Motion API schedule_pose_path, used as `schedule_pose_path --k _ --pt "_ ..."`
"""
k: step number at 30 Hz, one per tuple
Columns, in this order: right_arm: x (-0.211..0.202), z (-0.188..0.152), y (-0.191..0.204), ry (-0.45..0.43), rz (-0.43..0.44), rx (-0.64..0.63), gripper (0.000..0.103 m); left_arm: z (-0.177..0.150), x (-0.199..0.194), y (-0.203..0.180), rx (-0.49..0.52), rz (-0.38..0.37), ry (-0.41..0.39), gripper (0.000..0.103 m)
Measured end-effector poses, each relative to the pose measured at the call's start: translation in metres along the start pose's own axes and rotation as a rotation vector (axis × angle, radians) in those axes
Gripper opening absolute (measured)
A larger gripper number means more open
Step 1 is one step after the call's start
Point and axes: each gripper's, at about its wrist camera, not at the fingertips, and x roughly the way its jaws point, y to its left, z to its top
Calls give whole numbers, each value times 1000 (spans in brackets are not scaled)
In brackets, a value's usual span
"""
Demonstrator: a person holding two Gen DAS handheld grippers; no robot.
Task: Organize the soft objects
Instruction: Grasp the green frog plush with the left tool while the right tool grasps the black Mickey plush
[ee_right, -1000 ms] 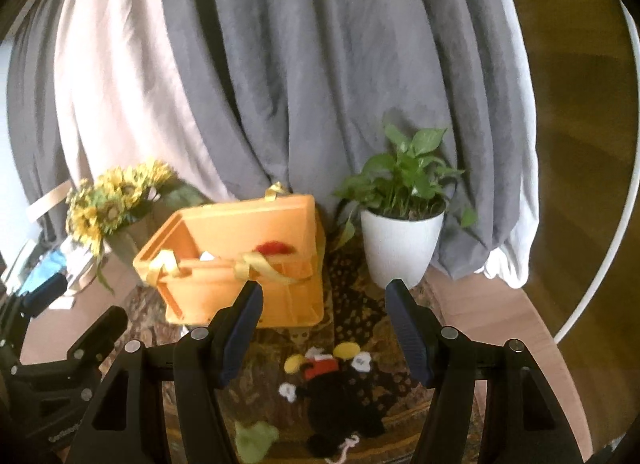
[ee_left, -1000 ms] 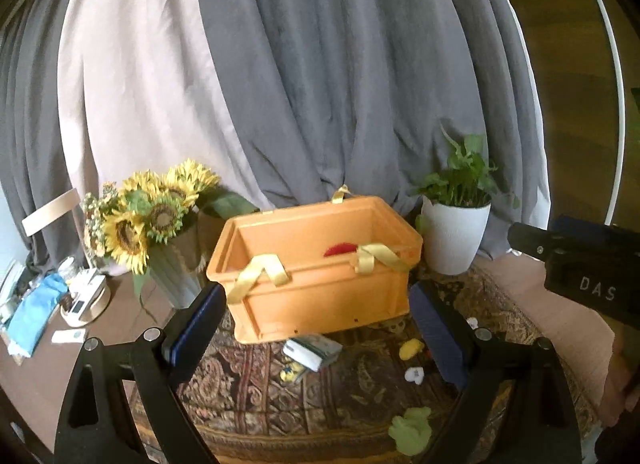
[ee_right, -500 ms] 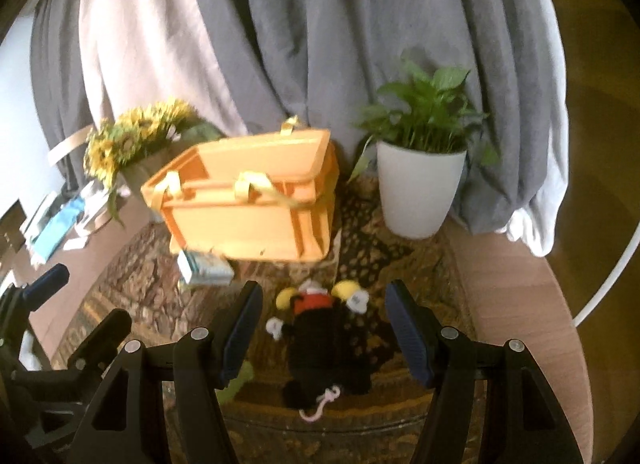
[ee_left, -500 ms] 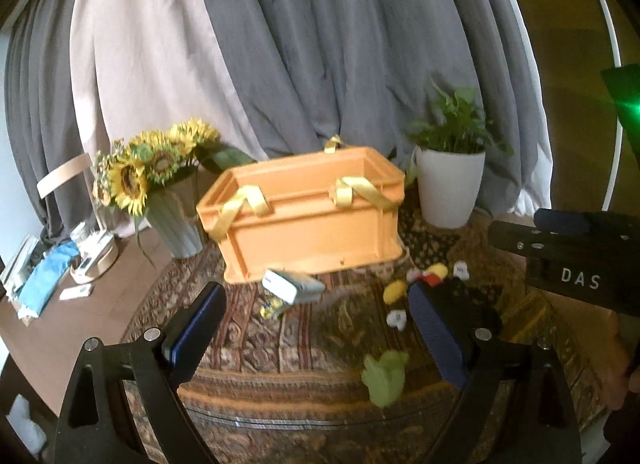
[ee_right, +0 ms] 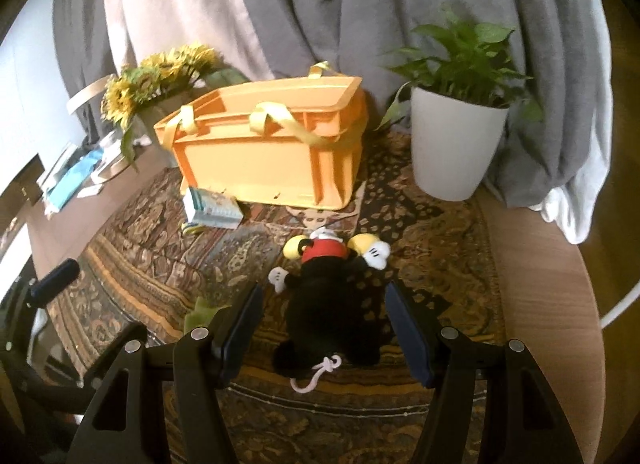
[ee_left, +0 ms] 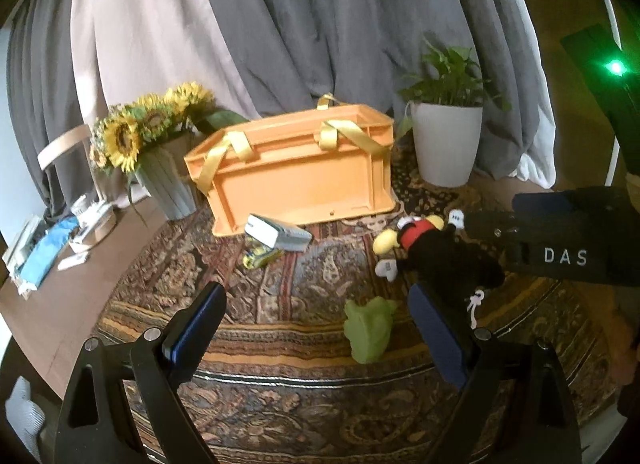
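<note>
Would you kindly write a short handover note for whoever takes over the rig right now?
Left claw: open, empty, above the rug near the green soft toy.
Right claw: open, straddling the black mouse plush without gripping it.
Orange crate stands behind them on the rug; its inside is not visible.
Done: nothing visibly.
Left: grasp the plush, put it in the crate, then the green toy.

plush (ee_right: 332, 304) front of crate (ee_right: 268, 160), plant (ee_right: 456, 144) rt
</note>
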Motion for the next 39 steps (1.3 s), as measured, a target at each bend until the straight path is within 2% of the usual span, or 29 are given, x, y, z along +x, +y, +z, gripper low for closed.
schedule_pose_path --k 17,25,33,39 --pt "42 -17 0 84 28 -66 65 -37 44 -16 -3 -52 120 85" --pt "59 -18 1 109 32 -87 65 -40 60 -18 -4 -67 133 73" --pt "74 -17 0 129 29 -84 65 -40 76 -20 -16 -103 177 53" --pt "83 -16 -6 144 33 -58 65 -36 86 -24 -31 -122 200 46"
